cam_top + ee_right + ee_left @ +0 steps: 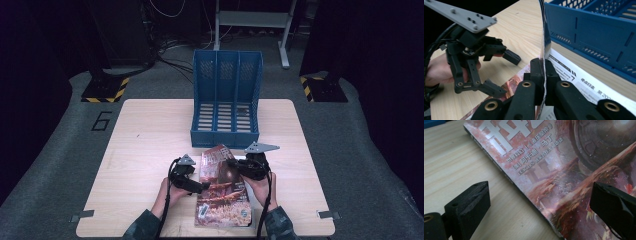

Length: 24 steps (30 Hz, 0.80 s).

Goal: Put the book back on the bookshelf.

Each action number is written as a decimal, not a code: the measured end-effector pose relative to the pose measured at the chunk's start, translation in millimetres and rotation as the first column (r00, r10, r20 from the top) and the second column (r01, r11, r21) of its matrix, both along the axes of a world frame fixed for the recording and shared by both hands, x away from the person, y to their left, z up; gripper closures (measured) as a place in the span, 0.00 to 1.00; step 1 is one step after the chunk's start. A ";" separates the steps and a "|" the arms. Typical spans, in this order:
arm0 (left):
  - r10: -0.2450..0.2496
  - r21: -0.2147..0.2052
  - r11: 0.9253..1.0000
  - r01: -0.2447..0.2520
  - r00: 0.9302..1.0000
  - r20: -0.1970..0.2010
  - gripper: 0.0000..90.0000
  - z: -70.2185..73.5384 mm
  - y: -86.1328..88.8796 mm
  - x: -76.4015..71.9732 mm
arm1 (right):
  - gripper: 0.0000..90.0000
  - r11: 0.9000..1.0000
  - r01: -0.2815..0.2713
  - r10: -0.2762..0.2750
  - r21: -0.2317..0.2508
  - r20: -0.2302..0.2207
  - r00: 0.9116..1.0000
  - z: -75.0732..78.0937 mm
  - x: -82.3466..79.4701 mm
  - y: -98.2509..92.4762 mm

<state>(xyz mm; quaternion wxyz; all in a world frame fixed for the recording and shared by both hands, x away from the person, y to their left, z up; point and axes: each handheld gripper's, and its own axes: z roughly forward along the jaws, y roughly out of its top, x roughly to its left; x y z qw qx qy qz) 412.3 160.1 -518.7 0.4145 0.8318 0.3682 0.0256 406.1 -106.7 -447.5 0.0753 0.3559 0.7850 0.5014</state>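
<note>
A magazine [223, 192] with a red-brown cover lies on the wooden table [145, 140], close to the front edge. My right gripper [543, 72] is shut on the magazine's cover sheet [545, 37], which stands up on edge from between the pads, baring a white inner page [584, 82]. In the high view the right gripper [236, 165] is over the magazine's far right corner. My left gripper [541, 205] is open, one jaw over bare wood and the other over the magazine's cover [564, 157], either side of its left edge. The left gripper [505, 75] holds nothing.
A blue slotted file rack [226, 135] stands just behind the magazine at the table's far middle, and its wall [594, 32] is close to the lifted cover. Bare wood lies to the left and right. Dark floor surrounds the table.
</note>
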 end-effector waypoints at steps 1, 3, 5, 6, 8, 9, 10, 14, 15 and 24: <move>-0.004 -0.008 1.000 0.004 1.000 -0.005 0.04 -0.4 -0.8 0.6 | 0.99 1.000 -0.005 0.005 0.000 0.012 1.000 0.9 -0.7 0.4; -0.016 -0.012 1.000 0.016 1.000 -0.018 0.04 -0.9 -3.3 1.1 | 0.99 1.000 -0.010 0.010 0.000 0.018 1.000 3.9 -3.2 1.5; -0.020 -0.008 1.000 0.020 1.000 -0.015 0.04 -1.4 -6.2 0.9 | 0.99 1.000 -0.013 0.013 -0.001 0.032 0.999 6.5 -5.5 2.4; -0.036 -0.006 0.999 0.036 0.999 -0.019 0.04 -1.4 -7.3 1.2 | 0.99 1.000 -0.019 0.019 0.002 0.039 0.999 8.3 -6.7 3.1; -0.047 -0.002 0.999 0.047 0.999 -0.023 0.05 -1.8 -10.4 1.2 | 0.99 1.000 -0.025 0.025 0.003 0.054 0.998 11.2 -8.7 4.1; -0.050 -0.003 0.999 0.050 0.998 -0.022 0.05 -1.9 -11.3 1.2 | 0.99 1.000 -0.025 0.025 0.002 0.057 0.998 13.1 -10.3 4.8; -0.047 -0.011 0.999 0.047 0.998 -0.031 0.05 -1.9 -12.4 0.9 | 0.99 1.000 -0.028 0.028 0.007 0.061 0.998 14.0 -11.1 5.4; -0.065 -0.023 0.998 0.065 0.997 -0.029 0.06 -2.2 -13.4 2.6 | 0.99 0.999 -0.037 0.037 0.006 0.091 0.995 17.7 -15.8 6.5; -0.075 -0.030 0.997 0.074 0.997 -0.035 0.07 -2.2 -13.6 2.7 | 0.99 0.999 -0.037 0.036 0.010 0.090 0.995 17.9 -16.7 6.5; -0.019 0.027 0.999 0.018 1.000 0.020 0.28 -0.9 -16.0 -0.3 | 0.96 0.999 0.004 -0.005 0.032 0.029 1.000 1.7 -10.1 -11.4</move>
